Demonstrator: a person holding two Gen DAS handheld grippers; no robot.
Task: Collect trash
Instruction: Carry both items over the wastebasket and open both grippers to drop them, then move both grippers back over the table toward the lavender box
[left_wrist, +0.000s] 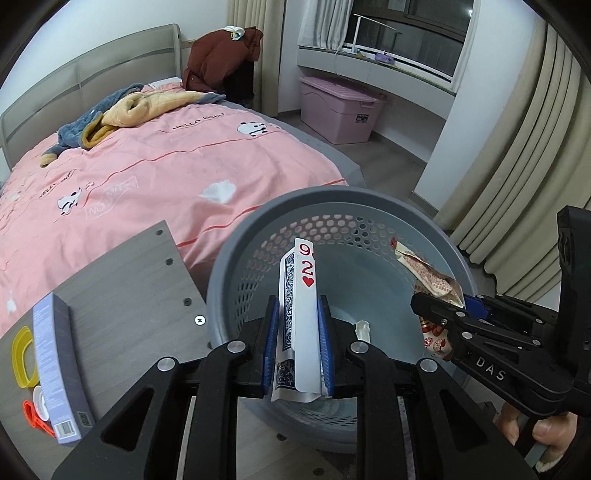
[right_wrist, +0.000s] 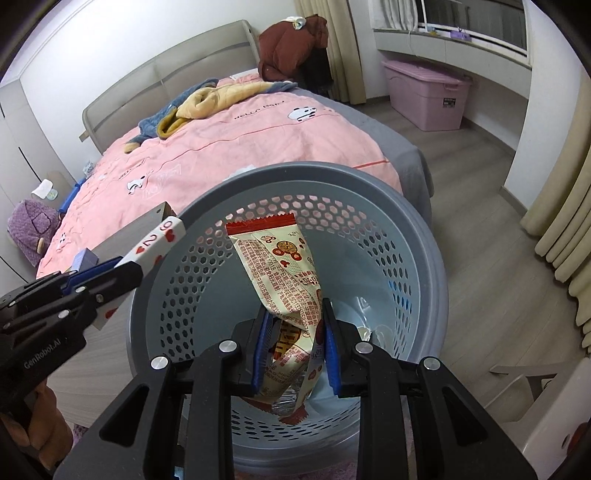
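Over the bin: we hold both pieces of trash above the open mouth of the grey perforated bin (right_wrist: 413, 236), which stands on the floor between the bed (left_wrist: 147, 155) and the curtain, just beside the wooden tabletop (left_wrist: 125, 280).
Left tongs: the left tongs (left_wrist: 298, 343) are nearly closed and pinch a small stack of playing cards (left_wrist: 301, 295); the blue pads press on both faces.
Right tongs: the right tongs (right_wrist: 293, 350) are closed as far as they go on a snack wrapper (right_wrist: 284, 269), clamped across its lower half.
How the cards handle: we judge them light, thin and springy, with slick faces; the stack bows a little in the grip, so a flat pinch on the lower end, as now, suits them best.
How the wrapper handles: we judge it almost weightless, soft and crinkly, not fragile; any fold will do as a hold.
Card direction: the long axis runs straight out along the fingers, the red two of hearts and the free end pointing away over the bin's far wall.
Wrapper direction: its long axis also runs along the fingers, with the red crimped end farthest out and leaning slightly left; the torn foil end hangs below the pads.
Inside the bin: a scrap or two lies on the bottom; we cannot tell what it is.
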